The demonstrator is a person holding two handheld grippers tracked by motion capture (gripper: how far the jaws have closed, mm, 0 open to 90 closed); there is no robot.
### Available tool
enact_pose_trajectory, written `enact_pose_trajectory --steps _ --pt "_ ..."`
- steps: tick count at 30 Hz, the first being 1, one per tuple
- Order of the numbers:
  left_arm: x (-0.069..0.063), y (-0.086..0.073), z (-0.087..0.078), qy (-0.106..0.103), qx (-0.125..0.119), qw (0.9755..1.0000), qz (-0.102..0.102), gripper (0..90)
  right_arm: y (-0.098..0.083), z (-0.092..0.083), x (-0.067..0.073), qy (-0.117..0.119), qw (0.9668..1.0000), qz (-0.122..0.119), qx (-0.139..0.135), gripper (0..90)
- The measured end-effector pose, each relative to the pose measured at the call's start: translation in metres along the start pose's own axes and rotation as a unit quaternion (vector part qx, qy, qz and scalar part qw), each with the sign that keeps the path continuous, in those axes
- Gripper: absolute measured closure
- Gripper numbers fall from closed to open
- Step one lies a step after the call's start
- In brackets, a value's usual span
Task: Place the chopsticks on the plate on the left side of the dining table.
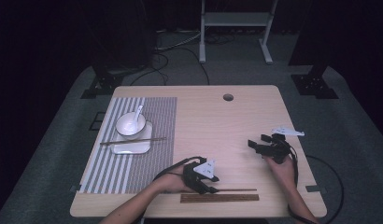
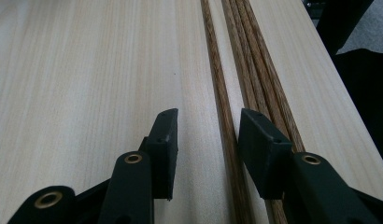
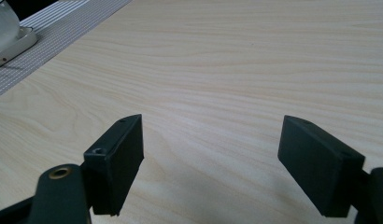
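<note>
I have the left gripper (image 2: 206, 140) half spread around a single chopstick (image 2: 217, 93) at the table's (image 1: 217, 121) six o'clock edge, pads not yet pinching. The right gripper (image 1: 255, 145) hangs wide, empty. The place setting at nine o'clock already has a pair (image 1: 133, 141); this chopstick is left to lift.

a pale wooden table (image 1: 213, 121) stands on grey carpet (image 1: 358, 140) before a dark backdrop and a white frame stand (image 1: 236, 21).

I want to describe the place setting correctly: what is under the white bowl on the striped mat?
Under the white bowl lies a white square plate on the striped mat. Chopsticks rest across the plate. The plate's middle is covered by the bowl.
</note>
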State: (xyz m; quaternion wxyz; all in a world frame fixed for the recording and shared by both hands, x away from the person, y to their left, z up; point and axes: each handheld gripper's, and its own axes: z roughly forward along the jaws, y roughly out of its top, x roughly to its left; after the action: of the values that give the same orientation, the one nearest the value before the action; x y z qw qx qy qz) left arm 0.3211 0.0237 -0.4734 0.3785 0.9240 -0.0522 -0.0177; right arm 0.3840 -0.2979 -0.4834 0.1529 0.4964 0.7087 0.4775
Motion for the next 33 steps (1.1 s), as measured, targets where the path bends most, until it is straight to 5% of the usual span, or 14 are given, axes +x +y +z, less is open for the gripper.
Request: enact_pose_trajectory --steps 14,33 --pt "0.0073 -0.0036 -0.0002 0.008 -0.016 0.9995 -0.025 82.0 -0.0001 -0.0011 -0.0035 0.002 0.9998 0.016 -0.009 21.2" --pt "0.0072 -0.0051 -0.0024 0.000 -0.015 0.9999 0.004 84.7 -0.0008 -0.0029 -0.0066 0.004 0.9993 0.034 -0.019 21.1"
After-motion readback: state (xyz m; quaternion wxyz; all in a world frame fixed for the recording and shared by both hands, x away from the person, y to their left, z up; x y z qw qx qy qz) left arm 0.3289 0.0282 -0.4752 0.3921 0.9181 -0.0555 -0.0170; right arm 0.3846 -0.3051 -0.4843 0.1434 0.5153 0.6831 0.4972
